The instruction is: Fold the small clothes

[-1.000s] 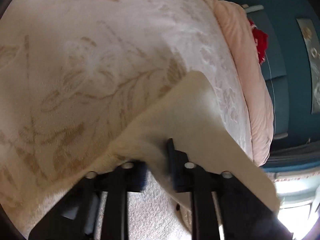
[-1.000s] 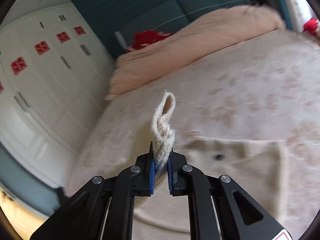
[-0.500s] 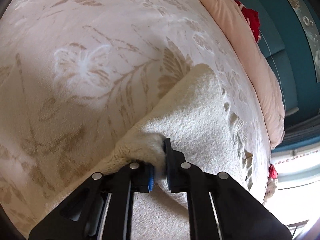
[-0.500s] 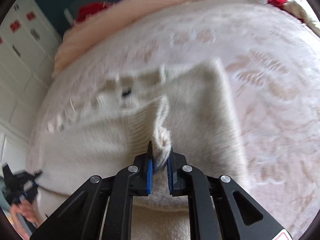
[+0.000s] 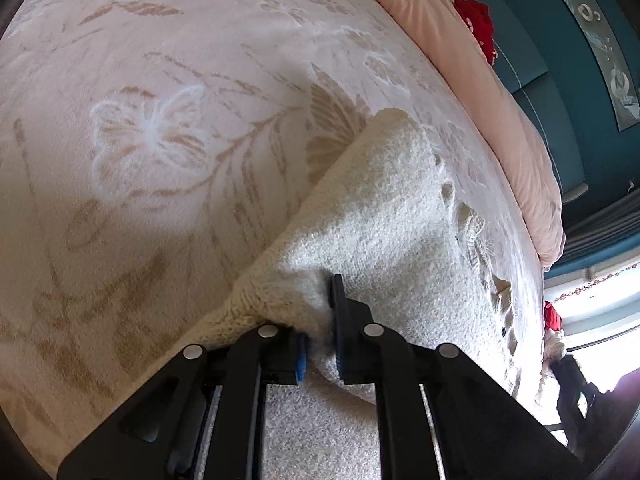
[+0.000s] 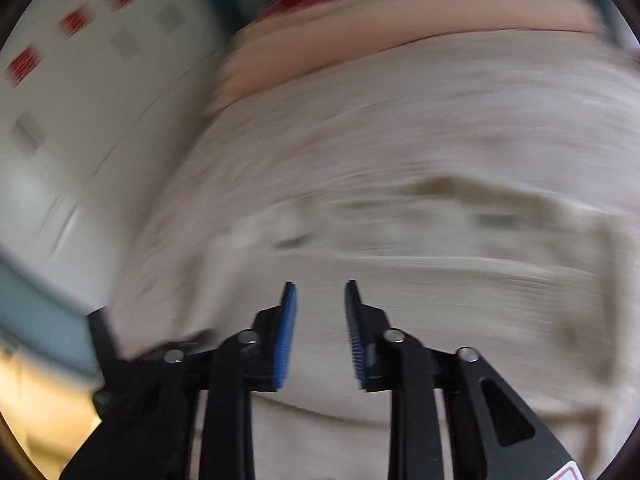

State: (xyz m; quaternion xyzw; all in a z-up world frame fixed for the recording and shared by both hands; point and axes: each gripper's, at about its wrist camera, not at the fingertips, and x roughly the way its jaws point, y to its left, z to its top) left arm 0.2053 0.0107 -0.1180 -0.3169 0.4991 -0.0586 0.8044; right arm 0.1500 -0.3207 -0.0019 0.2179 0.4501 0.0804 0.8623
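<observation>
A cream knitted sweater lies on the bed's floral blanket. My left gripper is shut on a bunched edge of the sweater, low over the blanket. In the blurred right wrist view the sweater lies spread below my right gripper, which is open and empty, its blue pads apart above the cloth.
A peach duvet and a red item lie at the head of the bed against a teal wall. White wardrobe doors stand to the left in the right wrist view. The other gripper shows at the left there.
My right gripper has let go of the sweater's edge and opened, and is moving fast, blurring its view. My left gripper stays shut on the sweater, which has settled lower on the blanket.
</observation>
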